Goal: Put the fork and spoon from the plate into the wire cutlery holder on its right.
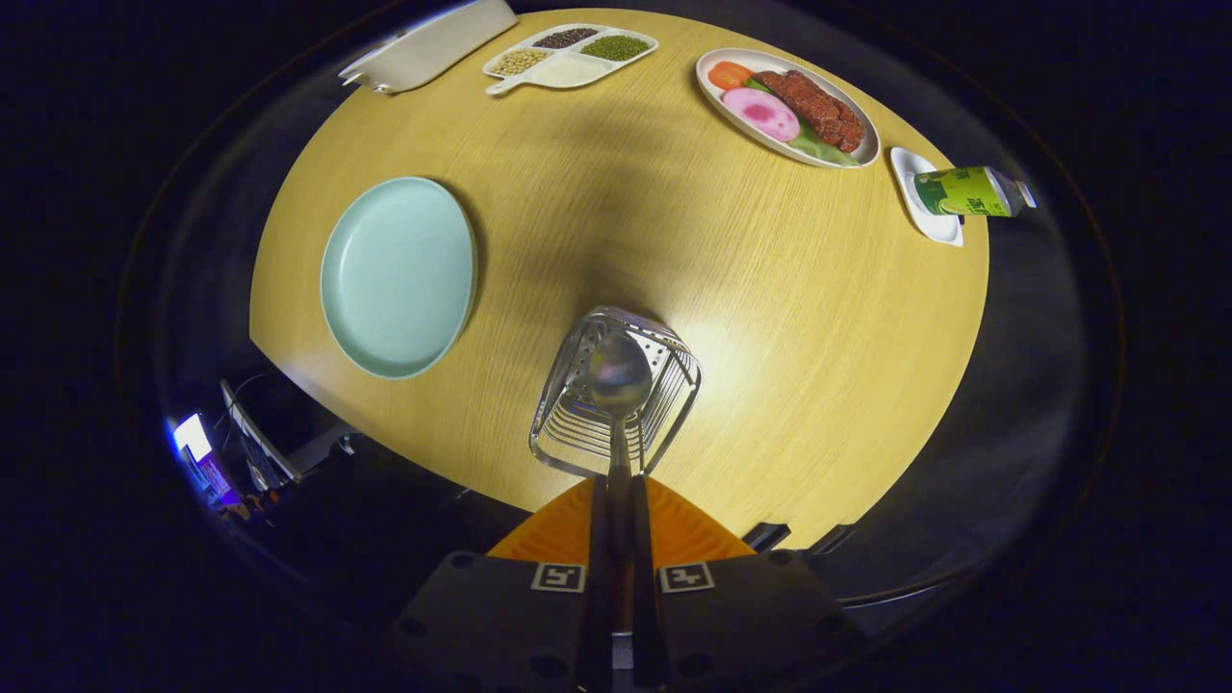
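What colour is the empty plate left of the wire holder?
Pale mint green, plain, with no pattern: the plate shows best in the gripper view, left of the wire holder.

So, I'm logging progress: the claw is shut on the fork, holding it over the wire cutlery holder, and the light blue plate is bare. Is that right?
Not quite: it is a spoon, not a fork. The gripper view shows the claw shut on the spoon's handle, its bowl over the wire cutlery holder. The light blue plate is indeed bare.

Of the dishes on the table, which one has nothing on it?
The pale green round plate, left of the wire cutlery holder. The oval plate carries food, the divided tray holds beans and grains, and the small dish bears a bottle.
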